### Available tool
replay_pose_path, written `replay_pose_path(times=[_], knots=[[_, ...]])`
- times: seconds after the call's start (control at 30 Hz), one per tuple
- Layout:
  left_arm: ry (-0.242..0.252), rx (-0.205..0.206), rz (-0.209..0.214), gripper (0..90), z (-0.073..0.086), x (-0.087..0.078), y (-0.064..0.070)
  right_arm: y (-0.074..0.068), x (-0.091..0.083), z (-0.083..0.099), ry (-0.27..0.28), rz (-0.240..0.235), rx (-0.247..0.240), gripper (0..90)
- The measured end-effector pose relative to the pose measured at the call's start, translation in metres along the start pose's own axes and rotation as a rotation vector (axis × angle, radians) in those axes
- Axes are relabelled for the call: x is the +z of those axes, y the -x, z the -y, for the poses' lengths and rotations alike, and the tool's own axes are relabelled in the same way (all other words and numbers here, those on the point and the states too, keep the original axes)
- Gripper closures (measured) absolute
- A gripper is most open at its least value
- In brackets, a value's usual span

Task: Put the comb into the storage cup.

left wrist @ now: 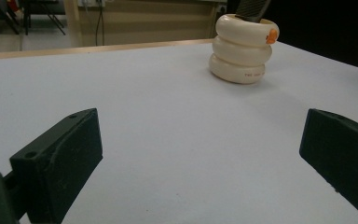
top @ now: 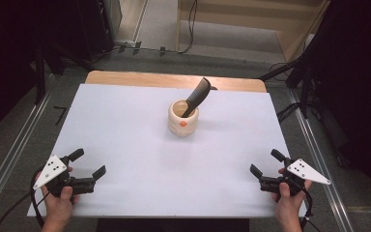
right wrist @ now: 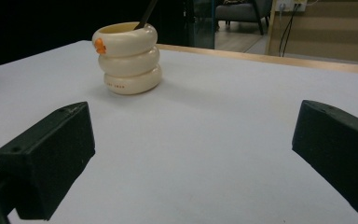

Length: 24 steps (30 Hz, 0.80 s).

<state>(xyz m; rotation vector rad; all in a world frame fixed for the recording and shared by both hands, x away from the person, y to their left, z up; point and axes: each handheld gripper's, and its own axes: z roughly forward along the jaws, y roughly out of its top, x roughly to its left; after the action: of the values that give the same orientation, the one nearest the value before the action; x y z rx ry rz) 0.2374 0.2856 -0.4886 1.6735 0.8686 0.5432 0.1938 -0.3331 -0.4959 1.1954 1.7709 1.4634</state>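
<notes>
Reaching next, likely: both grippers, left gripper (top: pixel 88 163) and right gripper (top: pixel 266 161), jaws wide, empty, well short of cream holder (top: pixel 183 117). Approach dark comb (top: pixel 197 95) from above; steady holder.

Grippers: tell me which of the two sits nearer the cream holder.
Neither clearly: the left gripper and the right gripper rest open at opposite near corners of the table, about equally far from the holder with its dark tool.

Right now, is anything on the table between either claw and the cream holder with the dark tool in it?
Nothing visible. The white table lies bare between the left claw, the right claw and the cream holder with its dark tool; both claws are open.
</notes>
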Motion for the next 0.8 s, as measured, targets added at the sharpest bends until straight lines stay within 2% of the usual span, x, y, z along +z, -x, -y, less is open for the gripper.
replay_pose_path(times=[0.13,0.37,0.8], knots=[[-0.001,0.001,-0.001,0.0,0.000,0.000,0.000,0.005,-0.006,0.003,-0.005,0.019,-0.010,0.0],[0.000,0.000,0.000,0.0,0.000,0.000,0.000,0.016,-0.018,0.007,0.000,0.044,0.005,0.0],[0.000,0.000,-0.001,0.0,0.000,0.000,0.001,0.033,-0.037,0.023,-0.045,0.112,0.000,0.0]])
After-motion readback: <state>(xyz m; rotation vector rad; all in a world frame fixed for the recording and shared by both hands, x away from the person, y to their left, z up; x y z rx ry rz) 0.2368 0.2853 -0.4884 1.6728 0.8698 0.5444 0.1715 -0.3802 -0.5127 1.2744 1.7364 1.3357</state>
